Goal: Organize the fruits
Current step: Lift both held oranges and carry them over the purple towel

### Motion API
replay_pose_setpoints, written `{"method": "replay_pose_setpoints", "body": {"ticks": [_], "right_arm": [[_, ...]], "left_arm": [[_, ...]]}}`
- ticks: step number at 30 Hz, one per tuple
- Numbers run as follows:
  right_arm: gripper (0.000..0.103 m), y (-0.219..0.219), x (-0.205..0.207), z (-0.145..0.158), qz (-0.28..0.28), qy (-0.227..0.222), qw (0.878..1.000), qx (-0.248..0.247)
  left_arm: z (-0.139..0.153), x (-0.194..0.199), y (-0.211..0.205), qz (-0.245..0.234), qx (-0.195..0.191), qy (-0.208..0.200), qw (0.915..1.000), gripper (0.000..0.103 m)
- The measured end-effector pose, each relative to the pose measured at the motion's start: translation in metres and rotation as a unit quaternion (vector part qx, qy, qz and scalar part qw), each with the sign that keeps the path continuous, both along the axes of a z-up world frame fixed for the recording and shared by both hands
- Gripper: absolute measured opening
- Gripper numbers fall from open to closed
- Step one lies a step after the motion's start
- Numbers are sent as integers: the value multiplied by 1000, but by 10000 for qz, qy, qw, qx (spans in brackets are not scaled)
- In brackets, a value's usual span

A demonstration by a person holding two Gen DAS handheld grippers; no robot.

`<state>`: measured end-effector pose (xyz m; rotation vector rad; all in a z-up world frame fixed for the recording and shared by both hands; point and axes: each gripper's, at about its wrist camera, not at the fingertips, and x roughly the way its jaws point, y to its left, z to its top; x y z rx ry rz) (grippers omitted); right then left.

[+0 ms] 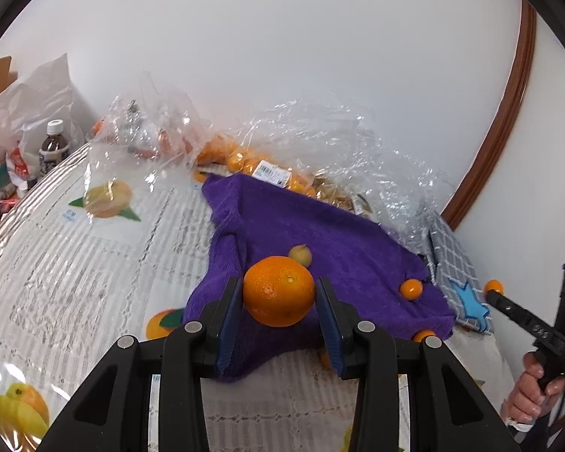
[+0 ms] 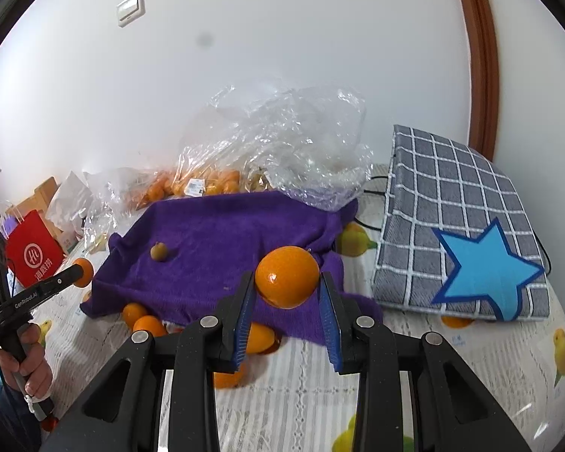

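Observation:
My left gripper (image 1: 278, 293) is shut on an orange (image 1: 278, 290) and holds it above the purple towel (image 1: 339, 248). My right gripper (image 2: 287, 282) is shut on another orange (image 2: 287, 277) over the towel's (image 2: 214, 233) front right edge. A small yellow-green fruit (image 1: 300, 255) lies on the towel; it also shows in the right wrist view (image 2: 159, 251). A small orange (image 1: 411, 288) rests on the towel's right side. Several oranges (image 2: 147, 320) lie on the table at the towel's front edge. A clear bag of oranges (image 2: 203, 184) lies behind the towel.
A grey checked bag with a blue star (image 2: 467, 233) lies right of the towel. Crumpled clear plastic (image 2: 290, 139) sits at the back by the wall. A red bag (image 2: 32, 254), a dark bottle (image 1: 54, 148) and white bags (image 1: 30, 101) crowd the far left.

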<state>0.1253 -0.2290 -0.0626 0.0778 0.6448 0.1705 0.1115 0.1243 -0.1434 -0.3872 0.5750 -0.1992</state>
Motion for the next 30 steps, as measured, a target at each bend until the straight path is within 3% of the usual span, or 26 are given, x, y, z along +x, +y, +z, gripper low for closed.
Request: {"method": "replay_pose_setpoints", "body": {"ticks": [6, 12, 19, 30], "right_arm": [[33, 16, 27, -5, 243, 68, 9997, -22], [33, 34, 59, -26, 516, 477, 9975, 67], [33, 61, 78, -51, 917, 832, 9922, -112], [33, 56, 92, -70, 847, 1119, 9901, 79]], "left_arm": [[22, 15, -4, -50, 150, -163, 9997, 38], [28, 39, -12, -50, 308, -6, 9995, 38], [12, 63, -30, -176, 587, 395, 9973, 38], [-21, 78, -44, -209, 707, 727, 9946, 38]]}}
